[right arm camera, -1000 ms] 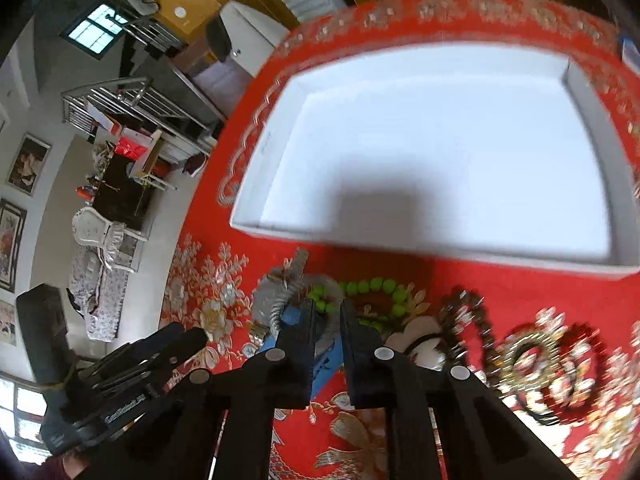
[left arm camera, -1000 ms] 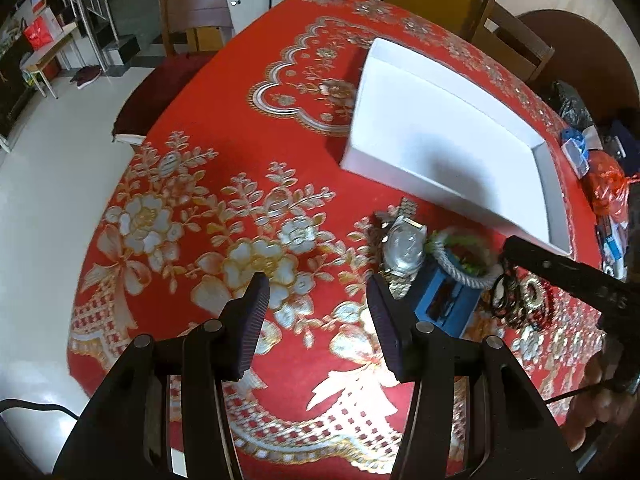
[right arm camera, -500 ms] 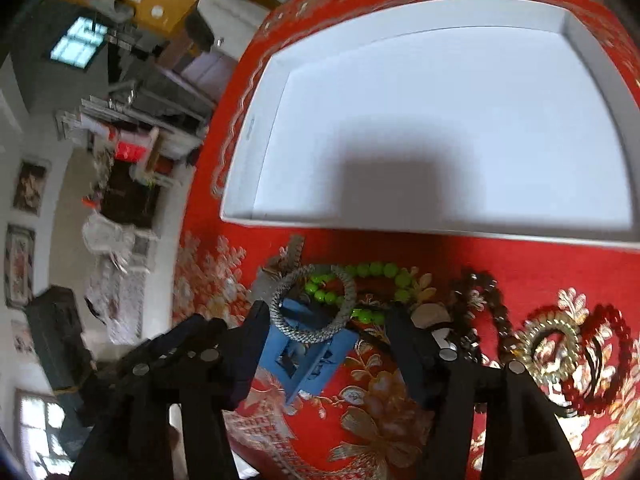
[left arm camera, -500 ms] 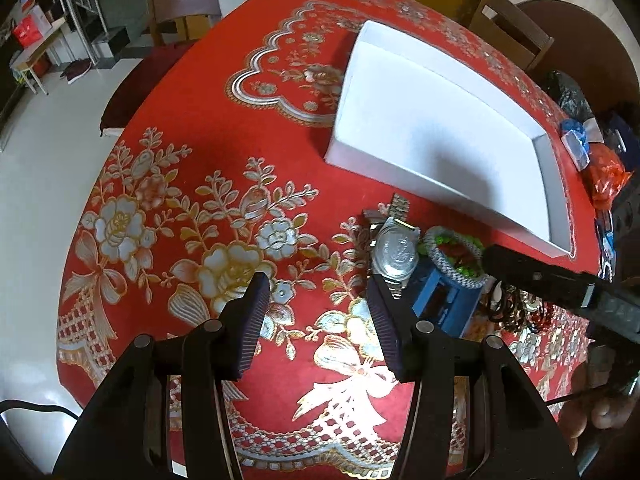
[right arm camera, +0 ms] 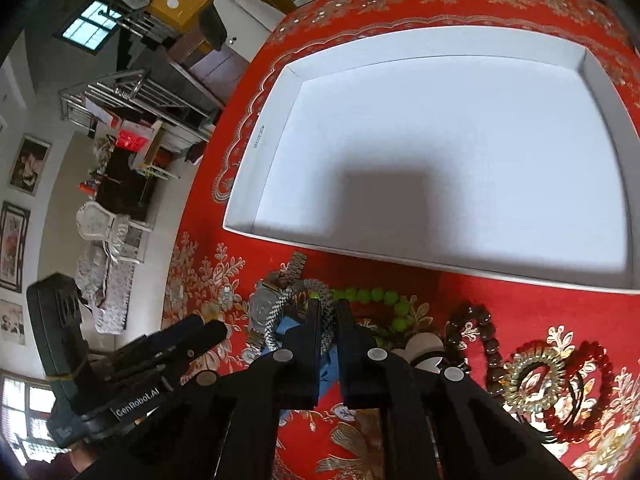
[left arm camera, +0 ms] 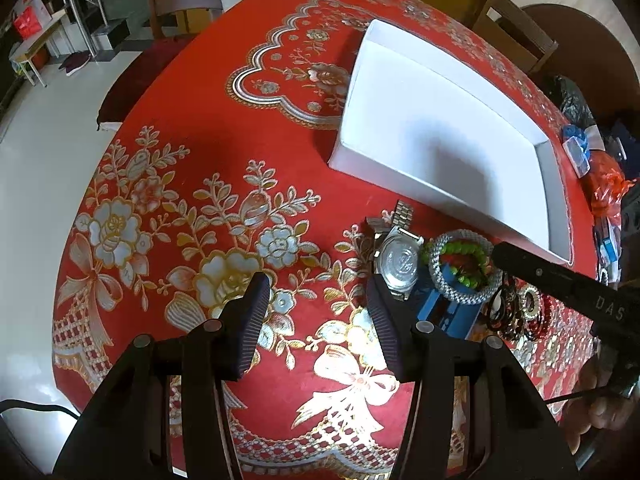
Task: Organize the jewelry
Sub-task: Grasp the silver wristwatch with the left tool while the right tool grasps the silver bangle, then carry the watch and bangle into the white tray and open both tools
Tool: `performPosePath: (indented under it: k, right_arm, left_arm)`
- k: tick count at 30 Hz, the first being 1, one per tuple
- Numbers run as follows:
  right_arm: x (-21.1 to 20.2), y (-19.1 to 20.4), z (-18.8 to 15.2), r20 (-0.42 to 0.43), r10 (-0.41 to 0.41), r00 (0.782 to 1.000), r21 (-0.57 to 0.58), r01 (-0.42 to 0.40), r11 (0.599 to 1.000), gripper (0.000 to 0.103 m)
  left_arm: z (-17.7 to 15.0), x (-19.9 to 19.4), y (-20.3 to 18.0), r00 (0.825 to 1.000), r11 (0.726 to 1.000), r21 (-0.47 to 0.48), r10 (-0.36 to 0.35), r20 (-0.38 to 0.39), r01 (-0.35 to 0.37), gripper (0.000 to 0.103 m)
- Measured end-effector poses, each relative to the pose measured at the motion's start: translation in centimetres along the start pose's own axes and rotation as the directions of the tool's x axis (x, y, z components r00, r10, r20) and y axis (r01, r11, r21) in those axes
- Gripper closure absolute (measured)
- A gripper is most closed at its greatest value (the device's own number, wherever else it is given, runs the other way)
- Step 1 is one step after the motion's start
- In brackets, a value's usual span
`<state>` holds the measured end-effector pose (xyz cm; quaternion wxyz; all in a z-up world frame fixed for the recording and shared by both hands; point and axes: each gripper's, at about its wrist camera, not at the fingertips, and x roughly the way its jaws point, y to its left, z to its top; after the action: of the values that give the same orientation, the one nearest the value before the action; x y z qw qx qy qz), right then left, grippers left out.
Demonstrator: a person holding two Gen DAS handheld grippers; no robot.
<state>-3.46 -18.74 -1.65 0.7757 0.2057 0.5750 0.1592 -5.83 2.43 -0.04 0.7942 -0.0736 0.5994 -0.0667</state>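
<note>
A white tray [left arm camera: 440, 148] lies on the red tablecloth, also in the right wrist view [right arm camera: 256, 184]. In front of it lies a heap of jewelry: a silver watch [left arm camera: 398, 258], a grey braided bracelet [left arm camera: 436, 276] over a blue box [left arm camera: 440, 312], green beads [right arm camera: 376, 294], dark beads [right arm camera: 490, 344] and a gold and red bracelet [right arm camera: 536, 368]. My right gripper [right arm camera: 328, 312] is shut on the grey braided bracelet [right arm camera: 280, 312]. My left gripper [left arm camera: 316, 304] is open and empty, just left of the watch.
Chairs [left arm camera: 512, 32] stand behind the table. Bags and small items [left arm camera: 600, 184] lie at the far right edge. The table's left edge drops to a white floor [left arm camera: 40, 168].
My right gripper opened half a second ago and has now closed on the grey braided bracelet. The left gripper has drifted slightly forward and stayed open.
</note>
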Motion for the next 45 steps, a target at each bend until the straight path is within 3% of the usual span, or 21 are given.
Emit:
performPosePath:
  k: [12,18,19,20,21,22,24,27,29,31,32,33,34,38,45]
  right_arm:
    - [-5.6,-3.5,3.7,0.173,-0.044,0.984,0.064,0.034,0.997,0.097]
    - [-4.8,-4.1,3.7,0.096,-0.03,0.995,0.045,0.026,0.999,0.094]
    - [-4.4,-3.7,3.3,0.078,-0.055,0.995,0.01,0.055,0.998,0.077]
    - [-4.1,-3.5,3.1,0.073,-0.069,0.995,-0.017,0.071,0.997,0.049]
    - [-3.8,-3.2,2.8,0.072,-0.08,0.994,-0.049,0.083,0.995,0.041]
    - [-3.2,-2.7,2.4,0.061,-0.091,0.994,-0.096,0.097,0.991,0.04]
    - [-2.0,-2.2,2.1,0.03,-0.115,0.993,-0.152,0.119,0.981,0.04]
    - [-0.6,-1.3,1.8,0.025,-0.162,0.987,-0.25,0.163,0.955,0.05]
    - [0.3,-1.0,1.9,0.02,-0.195,0.981,-0.289,0.193,0.938,0.067]
    - [0.5,-1.1,2.1,0.023,-0.189,0.982,-0.307,0.187,0.933,0.076]
    - [0.3,-1.1,2.0,0.022,-0.175,0.984,-0.311,0.173,0.934,0.084]
    - [0.1,-1.0,2.0,0.028,-0.176,0.984,-0.318,0.176,0.932,0.091]
    - [-0.3,-1.1,2.1,0.034,-0.172,0.984,-0.318,0.174,0.932,0.097]
    - [-2.5,-2.2,2.8,0.053,-0.083,0.995,-0.237,0.093,0.967,0.097]
    - [-4.1,-3.0,3.6,0.091,-0.052,0.995,-0.156,0.066,0.986,0.097]
  left_arm:
    - [1.3,1.0,-2.1,0.998,0.998,0.042,-0.053,-0.028,0.054,0.051]
    - [2.1,2.4,-3.4,0.998,0.998,0.056,-0.025,-0.06,0.028,0.05]
    - [2.2,2.6,-3.6,0.998,0.998,0.062,-0.019,-0.065,0.023,0.05]
    - [2.2,2.8,-3.8,0.997,0.997,0.068,-0.016,-0.07,0.021,0.05]
    - [2.2,3.0,-4.1,0.997,0.997,0.078,-0.013,-0.077,0.019,0.05]
    - [2.2,3.2,-4.3,0.997,0.996,0.087,-0.011,-0.082,0.019,0.05]
    - [2.2,3.6,-4.7,0.996,0.995,0.095,-0.005,-0.087,0.013,0.05]
    - [2.4,4.0,-4.9,0.995,0.996,0.093,0.004,-0.096,0.005,0.05]
    - [2.5,4.2,-4.9,0.995,0.996,0.094,0.012,-0.102,-0.002,0.05]
    - [2.6,4.4,-5.1,0.995,0.994,0.108,0.023,-0.092,-0.013,0.051]
    - [2.6,4.6,-5.5,0.996,0.993,0.114,0.022,-0.085,-0.013,0.054]
    - [2.6,4.6,-5.6,0.997,0.993,0.118,-0.001,-0.078,0.01,0.068]
    - [2.7,4.8,-5.6,0.997,0.992,0.12,-0.016,-0.079,0.026,0.067]
    - [2.6,4.6,-4.9,0.997,0.993,0.111,-0.038,-0.071,0.046,0.068]
    - [3.4,1.9,-2.3,0.991,0.991,0.045,-0.121,-0.051,0.123,0.068]
